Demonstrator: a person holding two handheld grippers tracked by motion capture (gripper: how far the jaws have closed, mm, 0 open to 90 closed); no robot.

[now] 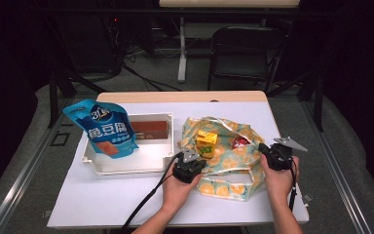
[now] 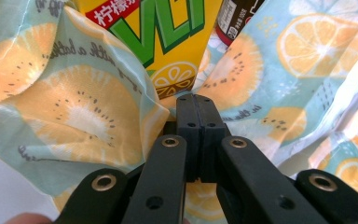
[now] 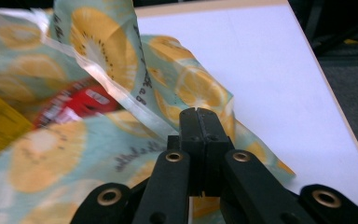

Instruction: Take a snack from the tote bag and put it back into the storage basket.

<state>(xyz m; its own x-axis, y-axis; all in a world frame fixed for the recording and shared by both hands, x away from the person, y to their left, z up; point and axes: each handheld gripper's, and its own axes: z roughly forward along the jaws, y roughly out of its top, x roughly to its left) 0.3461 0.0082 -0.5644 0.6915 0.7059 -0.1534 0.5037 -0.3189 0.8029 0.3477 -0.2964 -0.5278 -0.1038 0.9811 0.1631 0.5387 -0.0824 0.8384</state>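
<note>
From above our side of the table (image 1: 126,195) we look forward and down on the fruit-print bag (image 1: 224,161). The left gripper view sits close against the bag's left edge, facing the yellow carton (image 2: 168,42) inside. The right gripper view looks across the bag's right edge. All three share the bag.

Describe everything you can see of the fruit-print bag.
The fruit-print bag is thin, crinkled fabric or plastic, pale teal with orange and kiwi slices and script lettering. It lies open on the white tabletop, right of the white tray. A yellow drink carton and a red packet sit inside. The left gripper and right gripper each pinch its edge.
</note>
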